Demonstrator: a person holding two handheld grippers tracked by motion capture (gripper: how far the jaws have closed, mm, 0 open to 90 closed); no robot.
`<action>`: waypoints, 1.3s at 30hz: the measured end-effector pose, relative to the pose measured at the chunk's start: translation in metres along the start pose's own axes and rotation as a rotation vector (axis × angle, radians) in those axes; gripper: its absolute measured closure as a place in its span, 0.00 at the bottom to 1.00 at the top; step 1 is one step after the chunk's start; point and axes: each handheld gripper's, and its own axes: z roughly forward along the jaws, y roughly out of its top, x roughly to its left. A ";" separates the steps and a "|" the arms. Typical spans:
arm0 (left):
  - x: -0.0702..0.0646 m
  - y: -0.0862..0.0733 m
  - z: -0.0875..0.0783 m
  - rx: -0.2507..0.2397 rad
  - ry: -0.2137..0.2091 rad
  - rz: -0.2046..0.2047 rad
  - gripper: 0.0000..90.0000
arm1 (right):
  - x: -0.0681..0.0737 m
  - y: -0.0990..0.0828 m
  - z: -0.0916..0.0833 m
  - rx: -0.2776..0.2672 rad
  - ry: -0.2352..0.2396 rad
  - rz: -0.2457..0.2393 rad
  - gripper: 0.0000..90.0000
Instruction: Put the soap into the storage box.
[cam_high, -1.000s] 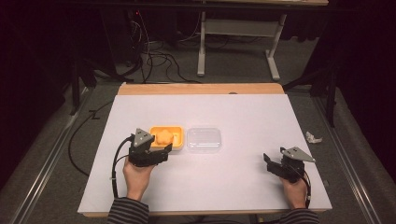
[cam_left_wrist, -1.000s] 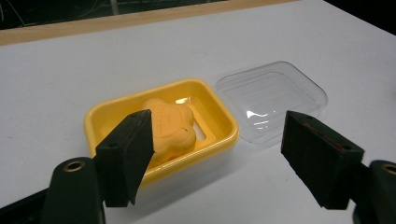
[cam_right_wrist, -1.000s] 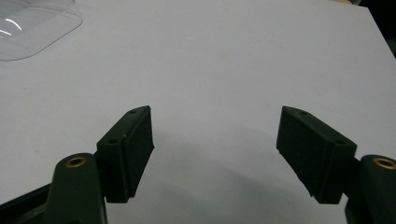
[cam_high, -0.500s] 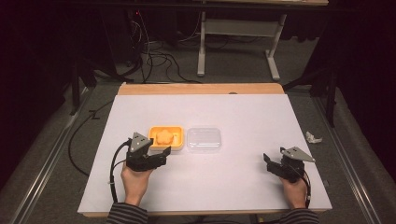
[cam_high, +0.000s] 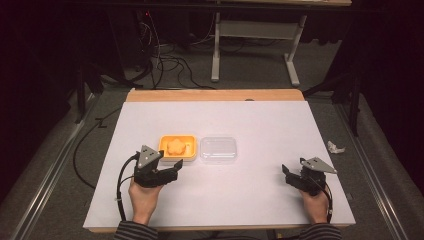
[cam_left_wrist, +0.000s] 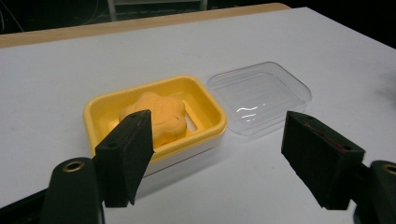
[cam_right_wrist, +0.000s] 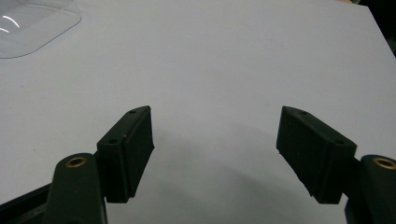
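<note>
A: What has moved since a second ago?

B: The left gripper (cam_high: 172, 171) has drawn back toward the person, away from the yellow dish (cam_high: 176, 147). The right gripper (cam_high: 289, 175) is where it was.

A: And the jaws?

B: Both pairs stand wide apart, holding nothing.

A: Where is the dish?

B: On the tabletop (cam_high: 250, 125), at about twelve o'clock from the left gripper, close but not touching. An orange flower-shaped soap (cam_left_wrist: 154, 114) lies in it.

A: And the lid?

B: The clear lid (cam_high: 218, 148) lies flat just at three o'clock of the dish. From the right gripper it is off at ten o'clock, well apart.
</note>
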 end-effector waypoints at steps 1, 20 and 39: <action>-0.001 -0.001 0.000 0.000 -0.002 0.000 0.28 | 0.000 0.000 0.000 0.001 0.000 0.000 0.31; -0.006 -0.014 0.000 0.008 -0.012 0.003 0.28 | 0.000 0.000 0.000 0.002 -0.001 0.000 0.31; -0.008 -0.023 0.008 0.030 -0.014 -0.004 0.28 | 0.000 0.000 0.000 0.001 0.000 -0.002 0.31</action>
